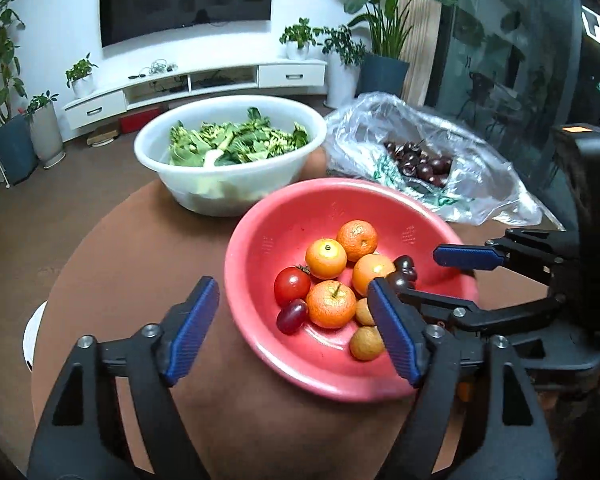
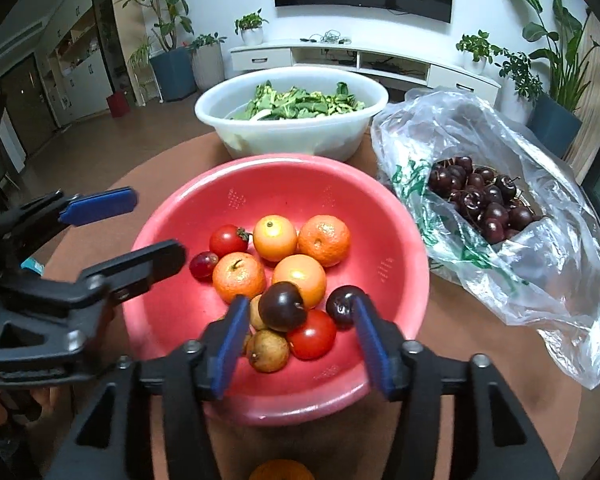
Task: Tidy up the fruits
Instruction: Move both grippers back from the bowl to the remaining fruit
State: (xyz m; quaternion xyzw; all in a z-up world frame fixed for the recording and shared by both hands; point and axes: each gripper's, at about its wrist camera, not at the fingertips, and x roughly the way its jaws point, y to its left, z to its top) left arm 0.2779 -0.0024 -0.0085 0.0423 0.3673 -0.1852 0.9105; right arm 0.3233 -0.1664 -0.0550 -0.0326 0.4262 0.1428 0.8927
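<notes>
A red bowl (image 2: 172,312) (image 1: 268,216) on the round brown table holds several mandarins (image 2: 324,238), two cherry tomatoes (image 2: 228,239), a red grape (image 2: 203,264), longans (image 2: 267,350) and two dark cherries. My right gripper (image 2: 302,340) (image 1: 448,280) hangs open over the bowl's near side. One dark cherry (image 2: 282,306) lies between its blue pads, untouched, on top of the other fruit. The second cherry (image 2: 340,304) sits by the right pad. My left gripper (image 1: 296,320) (image 2: 128,232) is open and holds nothing, straddling the bowl's left rim.
A clear plastic bag (image 2: 540,280) (image 1: 480,184) with several dark cherries (image 2: 480,200) lies right of the red bowl. A white basin (image 2: 292,136) (image 1: 228,184) of cut greens stands behind it. Another orange fruit (image 2: 282,470) shows under my right gripper. Brown table (image 1: 120,240) surface lies to the left.
</notes>
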